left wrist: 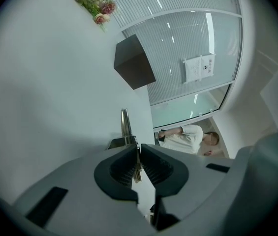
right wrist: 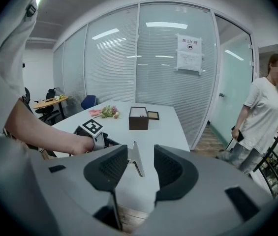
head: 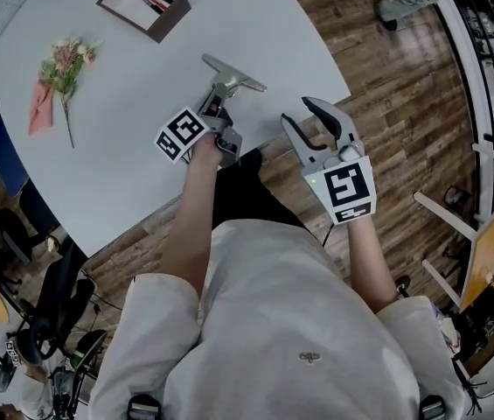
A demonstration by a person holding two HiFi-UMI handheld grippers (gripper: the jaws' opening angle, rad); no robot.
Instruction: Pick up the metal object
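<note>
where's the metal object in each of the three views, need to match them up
Head view: metal object upper centre on the table, at the left gripper's tip.
Left gripper view: metal object lower centre, pinched in the tongs.
Right gripper view: metal object lower centre, seen through the right gripper's open tongs, untouched.
Shared landmark: dark box, beyond it in each.

White short-sleeved shirt (head: 273,322) with a small chest emblem (head: 309,356); the grey left gripper (head: 215,103) and right gripper (head: 295,110) — each bearing a black-and-white marker cube (head: 182,134) — have dark ribbed pads (right wrist: 104,167)
</note>
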